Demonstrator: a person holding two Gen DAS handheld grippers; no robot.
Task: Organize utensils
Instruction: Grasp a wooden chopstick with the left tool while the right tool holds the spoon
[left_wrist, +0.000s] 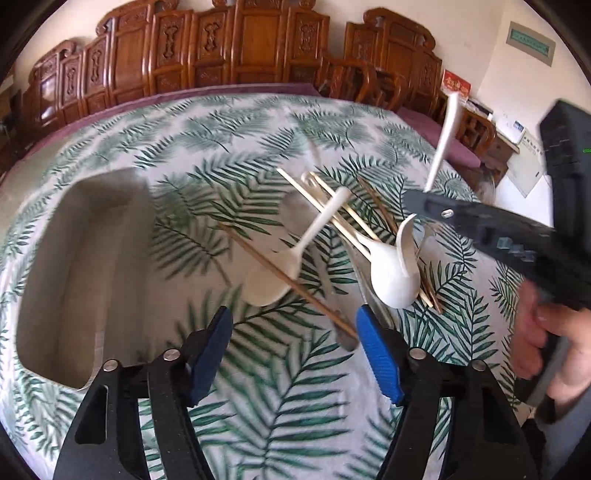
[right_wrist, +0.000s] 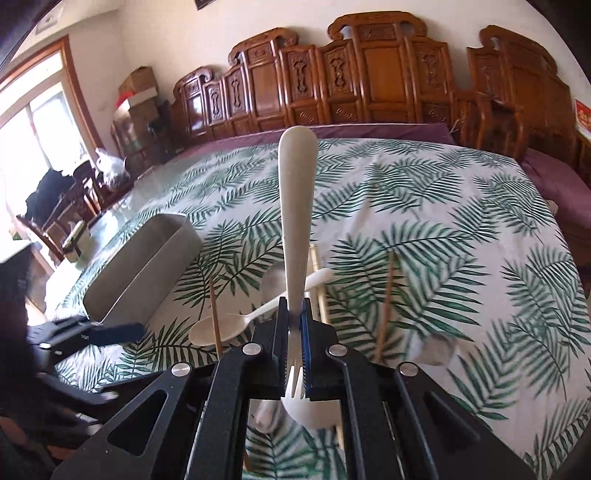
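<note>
**White fork clamped, spoons and chopsticks still heaped**

Nearest the right wrist camera, the right hand-held gripper (right_wrist: 294, 343) was clamped on a white plastic fork (right_wrist: 297, 206), its blue pads pressed against the neck; the tines lay back toward the camera and the broad handle stood up and away over the cloth. From the left wrist view the same fork (left_wrist: 445, 140) rose above the black body of that gripper (left_wrist: 424, 203), which a bare hand (left_wrist: 554, 343) held at the right edge.

The left hand-held gripper (left_wrist: 293, 354) hung with its two blue fingers wide apart and nothing between them, over the leaf-patterned tablecloth (left_wrist: 229, 122).

Just beyond it lay the utensil pile: two white spoons, one (left_wrist: 291, 258) with a single brown chopstick (left_wrist: 288, 280) crossing its bowl, the other (left_wrist: 391, 273) lying on a loose sheaf of pale chopsticks (left_wrist: 332, 210), too tangled and blurred to count. A curled white piece (left_wrist: 404, 240) rested against the second spoon; what it was could not be told.

Left of the pile, well apart, stood one grey rectangular tray (left_wrist: 85, 266).

Farthest back, carved wooden chairs (left_wrist: 258, 44) lined the wall.
</note>
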